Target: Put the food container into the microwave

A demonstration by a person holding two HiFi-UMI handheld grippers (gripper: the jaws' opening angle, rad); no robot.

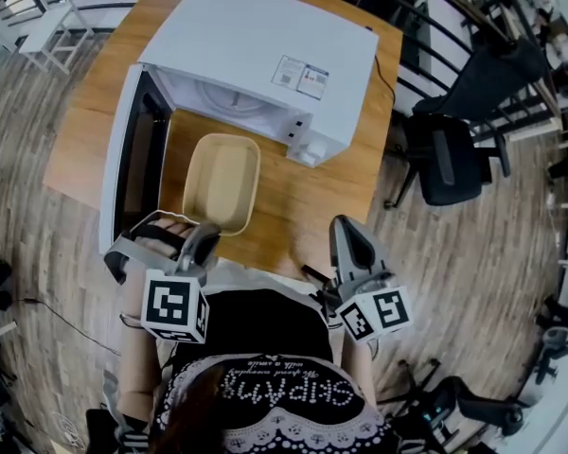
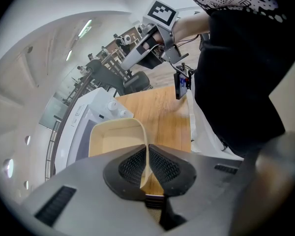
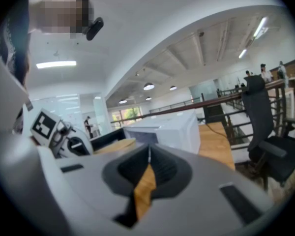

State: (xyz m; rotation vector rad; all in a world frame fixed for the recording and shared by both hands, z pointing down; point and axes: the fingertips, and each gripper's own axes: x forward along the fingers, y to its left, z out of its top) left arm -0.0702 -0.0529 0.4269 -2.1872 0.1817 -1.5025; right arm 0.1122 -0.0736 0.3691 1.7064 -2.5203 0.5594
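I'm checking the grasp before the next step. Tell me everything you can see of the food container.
The food container is a shallow beige tray, rectangular with rounded corners, open-topped and empty, and looks like moulded fibre or plastic. It lies level, apparently resting on the wooden table, just in front of the open microwave, its long side pointing toward the cavity. The left hand-held gripper is shut on its near rim wall. Nothing else touches it.

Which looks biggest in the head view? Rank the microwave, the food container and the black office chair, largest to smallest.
1. microwave: clearly the largest.
2. office chair: seat and backrest together.
3. food container: the smallest, though it is on the table, nearer the camera than the chair on the floor.
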